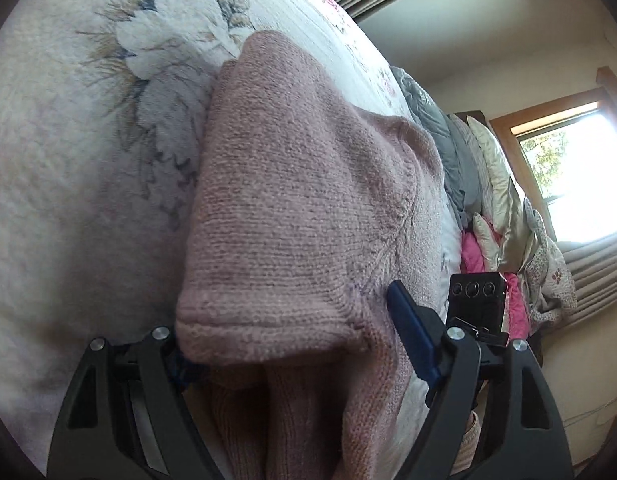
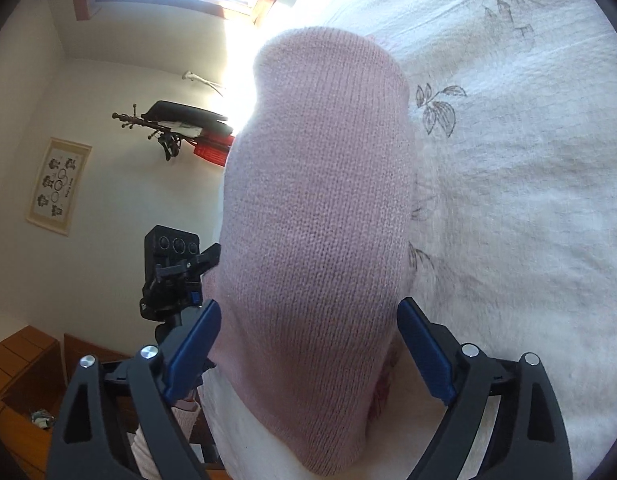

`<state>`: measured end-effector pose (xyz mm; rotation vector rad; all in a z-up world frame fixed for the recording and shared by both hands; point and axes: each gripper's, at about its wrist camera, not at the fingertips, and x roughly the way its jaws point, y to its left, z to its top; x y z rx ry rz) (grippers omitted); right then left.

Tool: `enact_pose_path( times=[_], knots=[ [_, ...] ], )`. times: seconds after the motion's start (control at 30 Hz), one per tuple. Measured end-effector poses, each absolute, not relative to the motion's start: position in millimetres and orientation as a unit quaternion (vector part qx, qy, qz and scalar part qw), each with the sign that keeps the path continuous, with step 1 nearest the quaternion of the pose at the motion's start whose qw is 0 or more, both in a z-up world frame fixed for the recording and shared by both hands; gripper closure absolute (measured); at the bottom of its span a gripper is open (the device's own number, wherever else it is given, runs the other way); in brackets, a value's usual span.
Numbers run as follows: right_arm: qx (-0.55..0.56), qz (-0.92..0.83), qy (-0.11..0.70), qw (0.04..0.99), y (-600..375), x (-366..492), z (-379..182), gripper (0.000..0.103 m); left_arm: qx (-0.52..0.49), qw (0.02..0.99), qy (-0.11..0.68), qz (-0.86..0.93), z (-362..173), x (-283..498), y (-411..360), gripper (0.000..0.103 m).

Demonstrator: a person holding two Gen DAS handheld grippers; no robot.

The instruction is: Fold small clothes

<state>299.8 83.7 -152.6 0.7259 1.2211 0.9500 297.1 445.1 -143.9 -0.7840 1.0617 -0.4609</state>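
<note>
Nearest to my left gripper (image 1: 296,344) lay the pink knit sweater (image 1: 292,208), a soft, fuzzy wool with fine rows of stitches and a thick rolled hem bulging between my fingers. My jaws stood wide apart around that folded edge; one blue pad (image 1: 412,336) showed clear of the cloth on the right, while the left pad was mostly buried under the knit, so I could not tell whether it pressed the fabric. Below the hem, ribbed folds hung in shadow.

My right gripper (image 2: 308,344) also stood spread wide, both blue pads (image 2: 192,348) flanking a rounded, smooth-knit bulge of the same sweater (image 2: 316,216), neither pad clearly pinching it. The garment rested on the bed, draped over the fluffy white blanket (image 1: 68,168), a plush fleece printed with pale flowers and grey leaf outlines.

Each gripper pointed along the bed surface, tilted, with the sweater running away lengthwise between the fingers.

Farther off, rumpled grey and pink bedding (image 1: 480,208) was heaped near a bright wooden-framed window (image 1: 576,172), and a framed picture (image 2: 60,186) hung on the pale wall.
</note>
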Motion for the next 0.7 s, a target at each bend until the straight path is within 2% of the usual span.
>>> enact_pose_path(
  times=[0.1,0.17,0.23,0.3,0.4,0.5,0.7],
  knots=[
    [0.333,0.419,0.542,0.648,94.0,307.1,-164.0,0.005,-0.363,0.762,0.489,-0.222,-145.5,298.3,440.4,0.028],
    [0.335,0.421,0.544,0.644,101.6,308.9,-168.2,0.003,-0.373,0.755,0.488,-0.230,-149.8,297.1,438.7,0.045],
    [0.338,0.417,0.546,0.643,105.4,309.7,-169.6,0.005,-0.395,0.745,0.480,-0.241,-155.5,293.1,437.1,0.053],
    [0.338,0.414,0.544,0.647,103.0,306.5,-165.3,0.020,-0.409,0.744,0.474,-0.235,-158.3,288.2,437.9,0.057],
    [0.339,0.422,0.533,0.650,90.2,298.8,-152.8,0.038,-0.435,0.738,0.455,-0.242,-156.8,279.6,437.6,0.063],
    [0.336,0.428,0.524,0.655,78.9,290.1,-133.5,0.042,-0.440,0.744,0.438,-0.250,-145.3,268.0,426.9,0.064],
    [0.309,0.431,0.502,0.683,26.9,262.6,-86.8,0.042,-0.433,0.742,0.423,-0.288,-115.1,242.9,376.4,0.065]
  ],
)
